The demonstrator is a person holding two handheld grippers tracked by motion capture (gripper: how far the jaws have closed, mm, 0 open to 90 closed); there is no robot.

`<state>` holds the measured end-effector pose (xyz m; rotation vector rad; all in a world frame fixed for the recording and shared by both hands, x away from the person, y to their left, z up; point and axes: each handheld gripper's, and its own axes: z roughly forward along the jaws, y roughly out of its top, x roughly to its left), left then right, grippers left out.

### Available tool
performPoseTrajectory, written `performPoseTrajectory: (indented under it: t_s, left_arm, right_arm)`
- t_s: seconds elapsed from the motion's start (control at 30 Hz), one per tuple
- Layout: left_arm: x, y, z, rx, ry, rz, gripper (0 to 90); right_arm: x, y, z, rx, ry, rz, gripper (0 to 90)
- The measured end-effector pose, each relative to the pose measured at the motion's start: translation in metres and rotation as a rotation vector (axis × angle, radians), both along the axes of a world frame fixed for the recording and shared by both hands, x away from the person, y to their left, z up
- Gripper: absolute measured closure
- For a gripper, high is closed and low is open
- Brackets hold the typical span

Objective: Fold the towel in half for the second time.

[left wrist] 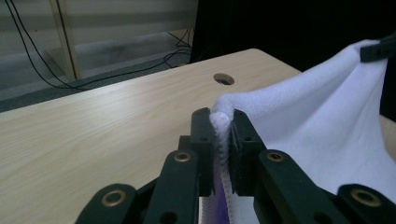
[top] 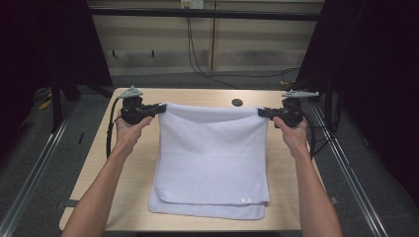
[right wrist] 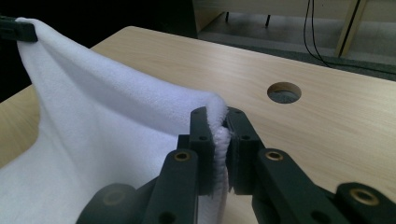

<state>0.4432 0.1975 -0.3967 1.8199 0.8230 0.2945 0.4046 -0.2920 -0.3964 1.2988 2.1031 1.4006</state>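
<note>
Towel (top: pixel 212 158) lifted by its two far corners, near end resting doubled on the counter (top: pixel 133 163), far edge stretched taut in the air between both claws. Left claw (top: pixel 160 107) clamped on the towel's far left corner, seen close up in the left gripper view (left wrist: pixel 223 135) with white pile squeezed between the black pads. Right claw (top: pixel 262 112) clamped likewise on the far right corner, cloth pinched flat between its pads in the right gripper view (right wrist: pixel 221 140). Step in hand, by the look of it: raising the far edge for a fold toward the near end of the towel. Next move probably calls for both hands travelling together toward the near hem, keeping the edge tight and level so the corners land square on the layers below, then letting go together. Round cable hole (top: pixel 237 102) in the counter just beyond the towel's far edge, well out of the fold's path. Black cables (top: pixel 197 54) on the floor farther beyond the towel, metal rails (top: pixel 346 163) to either side of it. Nothing on the counter near the towel blocking the way; main risk is uneven pull skewing the fold or the lower layers dragging along.
</note>
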Motion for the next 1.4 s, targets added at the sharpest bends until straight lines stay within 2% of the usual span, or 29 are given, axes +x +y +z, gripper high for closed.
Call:
performPoseTrajectory:
  t_s: [0.03, 0.07, 0.13, 0.2, 0.27, 0.37, 0.43, 0.47, 0.5, 0.57, 0.63, 0.67, 0.73, 0.8, 0.9, 0.93, 0.97, 1.07, 1.17, 1.3, 1.4]
  left_arm:
    - [-0.003, 0.001, 0.002, -0.003, -0.011, -0.001, 82.6]
    - [-0.006, 0.002, 0.005, -0.026, -0.015, -0.003, 82.6]
    - [-0.013, 0.005, 0.011, -0.013, -0.038, -0.019, 82.6]
    - [-0.024, 0.008, 0.015, -0.012, -0.055, -0.035, 82.6]
    - [-0.037, 0.014, 0.016, -0.029, -0.068, -0.063, 82.6]
    - [-0.058, 0.017, 0.013, 0.009, -0.079, -0.089, 82.6]
    - [-0.071, 0.020, 0.009, -0.005, -0.077, -0.103, 82.6]
    - [-0.071, 0.020, 0.009, -0.005, -0.077, -0.103, 82.6]
    - [-0.082, 0.022, 0.005, -0.007, -0.079, -0.107, 82.7]
    - [-0.093, 0.025, 0.003, 0.001, -0.089, -0.108, 82.7]
    - [-0.105, 0.029, 0.003, -0.023, -0.115, -0.113, 82.6]
    - [-0.110, 0.031, 0.003, -0.022, -0.122, -0.119, 82.6]
    - [-0.119, 0.031, 0.002, -0.017, -0.116, -0.137, 82.6]
    - [-0.130, 0.032, -0.006, -0.029, -0.092, -0.144, 82.6]
    - [-0.136, 0.034, -0.014, -0.017, -0.073, -0.154, 82.5]
    - [-0.141, 0.039, -0.022, -0.003, -0.040, -0.161, 82.3]
    - [-0.143, 0.041, -0.026, -0.002, -0.013, -0.166, 82.2]
    - [-0.154, 0.043, -0.033, 0.043, 0.008, -0.187, 82.2]
    - [-0.164, 0.043, -0.042, 0.077, 0.031, -0.197, 81.6]
    - [-0.170, 0.044, -0.058, 0.102, 0.071, -0.215, 80.4]
    - [-0.174, 0.042, -0.064, 0.137, 0.094, -0.228, 79.3]
  right_arm:
    - [-0.002, -0.001, 0.001, -0.002, -0.012, 0.007, 82.1]
    - [-0.004, -0.001, 0.003, -0.003, -0.018, 0.007, 82.2]
    - [-0.011, -0.001, 0.008, 0.012, -0.031, 0.013, 82.3]
    - [-0.021, 0.002, 0.014, -0.007, -0.051, 0.034, 82.3]
    - [-0.034, 0.004, 0.018, -0.036, -0.060, 0.062, 82.3]
    - [-0.057, 0.004, 0.019, -0.048, -0.061, 0.093, 82.3]
    - [-0.071, 0.004, 0.017, -0.049, -0.054, 0.106, 82.3]
    - [-0.071, 0.004, 0.017, -0.049, -0.054, 0.106, 82.3]
    - [-0.088, 0.005, 0.016, -0.042, -0.048, 0.128, 82.3]
    - [-0.101, 0.006, 0.016, -0.033, -0.046, 0.141, 82.2]
    - [-0.117, 0.008, 0.015, -0.039, -0.047, 0.157, 82.3]
    - [-0.125, 0.010, 0.015, -0.048, -0.050, 0.168, 82.3]
    - [-0.142, 0.014, 0.013, -0.064, -0.049, 0.180, 82.2]
    - [-0.157, 0.018, 0.008, -0.092, -0.050, 0.186, 82.2]
    - [-0.173, 0.020, -0.007, -0.103, -0.016, 0.199, 82.1]
    - [-0.179, 0.021, -0.015, -0.116, 0.000, 0.203, 81.9]
    - [-0.181, 0.021, -0.019, -0.111, 0.009, 0.208, 81.7]
    - [-0.190, 0.024, -0.030, -0.134, 0.007, 0.230, 81.4]
    - [-0.198, 0.025, -0.039, -0.130, 0.040, 0.238, 80.9]
    - [-0.206, 0.023, -0.056, -0.131, 0.082, 0.248, 79.1]
    - [-0.210, 0.022, -0.068, -0.128, 0.119, 0.257, 77.1]
